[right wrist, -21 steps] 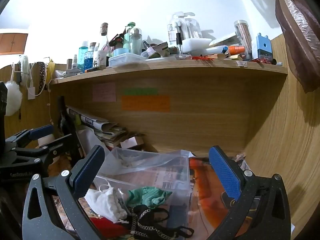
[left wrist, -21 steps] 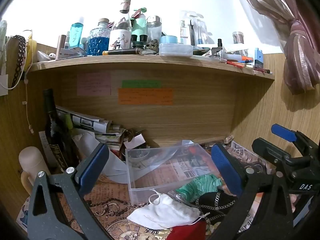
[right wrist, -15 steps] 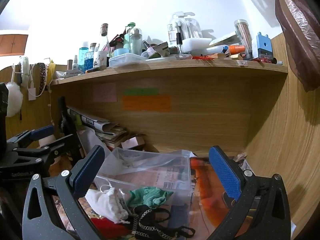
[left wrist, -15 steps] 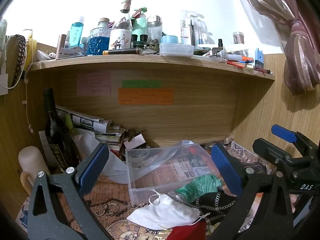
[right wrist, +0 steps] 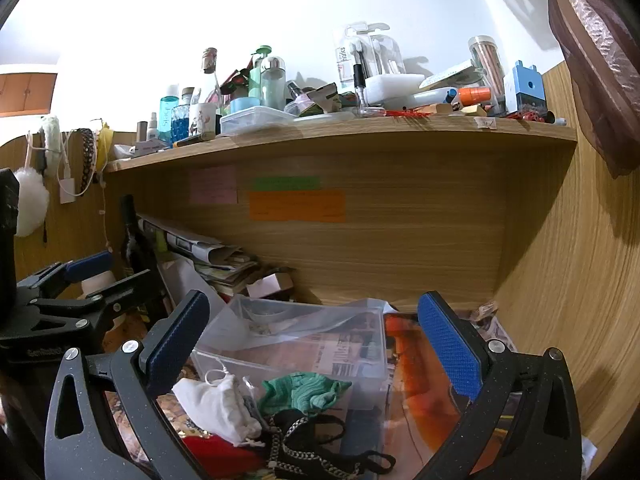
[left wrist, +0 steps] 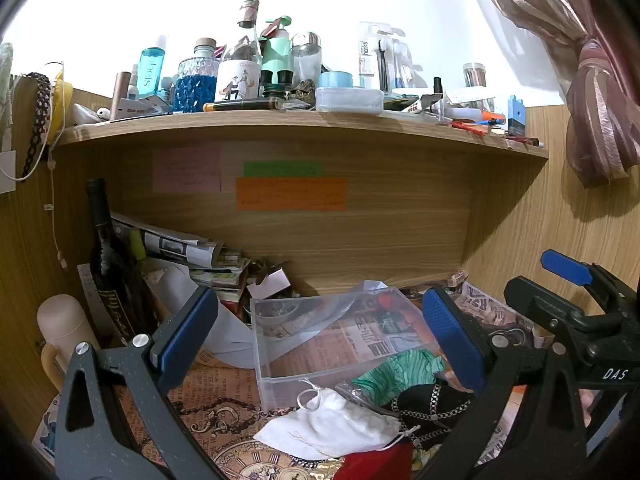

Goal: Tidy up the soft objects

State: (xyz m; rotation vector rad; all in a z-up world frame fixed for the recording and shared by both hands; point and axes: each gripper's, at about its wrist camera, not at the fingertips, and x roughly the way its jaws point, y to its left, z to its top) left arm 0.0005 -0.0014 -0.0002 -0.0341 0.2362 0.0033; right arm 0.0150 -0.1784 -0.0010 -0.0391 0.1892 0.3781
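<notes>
While both tools hung over the cluttered desk, neither gripped anything: the left gripper (left wrist: pixel 320 330) stood with jaws spread wide, blue pads well apart, nothing between them but air. Same for the right gripper (right wrist: pixel 314 338), jaws wide, empty.

Soft objects lay in a loose heap on the patterned desk mat (left wrist: pixel 224 412), just in front of a clear plastic box (left wrist: pixel 320 344). Noted in the heap:
- white drawstring pouch (left wrist: pixel 332 424), nearest the left tool, cord loop up against the box's front wall
- green knit cloth (left wrist: pixel 400 372), crumpled, touching the box's front right corner; from the right wrist view it (right wrist: pixel 304 390) sat against the box wall (right wrist: pixel 360 384)
- black item with chain-pattern straps (left wrist: pixel 432 404), just beside and partly under the green cloth, straps trailing toward the camera in the right view (right wrist: pixel 316 444)
- red fabric (left wrist: pixel 380 464) at the bottom edge, partly under the pouch

Box held no soft item that I could see, only a bit of clear plastic film draped over its back rim; newsprint showed through its floor.

Behind: wooden shelf (left wrist: pixel 304 120) crowded with bottles and jars, three coloured paper notes on the back panel, orange note (left wrist: pixel 290 194) the largest. Dark wine bottle (left wrist: pixel 108 264) upright at left, a stack of newspapers (left wrist: pixel 180 244) leaning beside it. Curtain (left wrist: pixel 592 92) tied back at upper right. Right tool was visible at the right edge of the left view (left wrist: pixel 576 320), near the heap
</notes>
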